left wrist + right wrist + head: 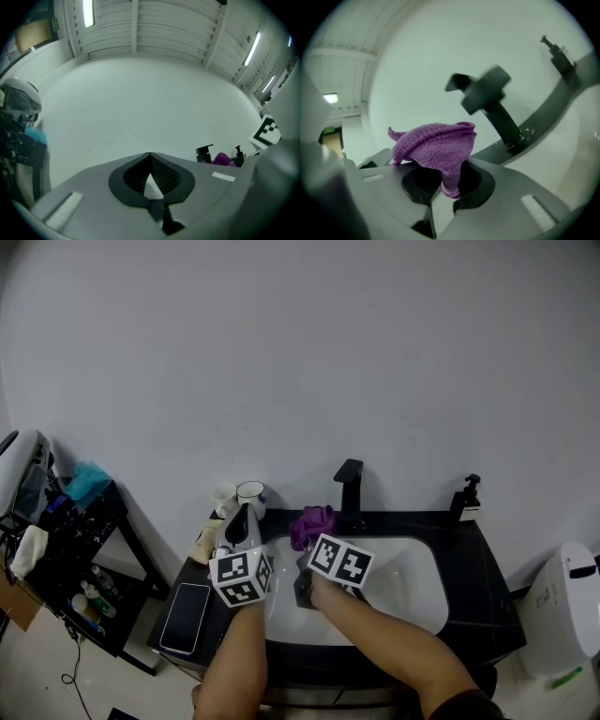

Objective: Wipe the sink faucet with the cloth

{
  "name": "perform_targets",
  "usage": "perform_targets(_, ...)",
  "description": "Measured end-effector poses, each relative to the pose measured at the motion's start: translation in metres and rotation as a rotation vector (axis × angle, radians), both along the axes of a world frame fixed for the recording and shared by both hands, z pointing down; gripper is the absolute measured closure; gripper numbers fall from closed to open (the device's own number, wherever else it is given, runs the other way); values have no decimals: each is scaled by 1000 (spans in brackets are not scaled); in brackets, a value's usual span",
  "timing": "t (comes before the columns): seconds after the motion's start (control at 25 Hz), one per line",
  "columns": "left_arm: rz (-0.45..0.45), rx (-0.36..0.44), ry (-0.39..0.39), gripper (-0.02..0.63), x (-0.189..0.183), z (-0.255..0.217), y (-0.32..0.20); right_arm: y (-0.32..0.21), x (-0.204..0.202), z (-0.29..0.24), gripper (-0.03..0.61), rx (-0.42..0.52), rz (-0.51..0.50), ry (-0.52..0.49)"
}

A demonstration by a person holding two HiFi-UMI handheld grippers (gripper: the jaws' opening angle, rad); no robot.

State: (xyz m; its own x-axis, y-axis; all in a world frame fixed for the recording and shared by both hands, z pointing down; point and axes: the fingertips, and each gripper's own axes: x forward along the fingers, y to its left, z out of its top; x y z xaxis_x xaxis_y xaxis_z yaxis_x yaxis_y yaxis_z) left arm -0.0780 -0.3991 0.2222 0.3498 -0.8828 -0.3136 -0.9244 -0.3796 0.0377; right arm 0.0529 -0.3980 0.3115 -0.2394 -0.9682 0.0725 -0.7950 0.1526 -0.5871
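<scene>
Phone [187, 617] flat on black desk [483, 610], left; left claw [150, 155] pressed together, nothing in it, raised beside white sink [417, 592]; right claw [449, 185] pinches purple cloth [433, 145] above basin; cloth just left of black faucet [490, 96], not touching.

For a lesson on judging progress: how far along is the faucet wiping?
Done: the right gripper is shut on the purple cloth. In hand: the cloth is held beside the black faucet, apparently not touching. Left: the wiping itself. The left gripper is shut, empty.
</scene>
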Motion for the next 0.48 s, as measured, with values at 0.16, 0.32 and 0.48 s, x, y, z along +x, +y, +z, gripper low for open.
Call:
perform_targets(0.16, 80, -42, -50, 597, 32, 15, 4, 49, 6, -31, 525, 111, -109, 229)
perform_targets(0.32, 164, -52, -94, 597, 67, 23, 13, 86, 48, -54, 524, 219, -89, 393)
perform_targets(0.48, 205, -45, -125, 597, 88, 22, 18, 109, 103, -85, 522, 366, 20, 577)
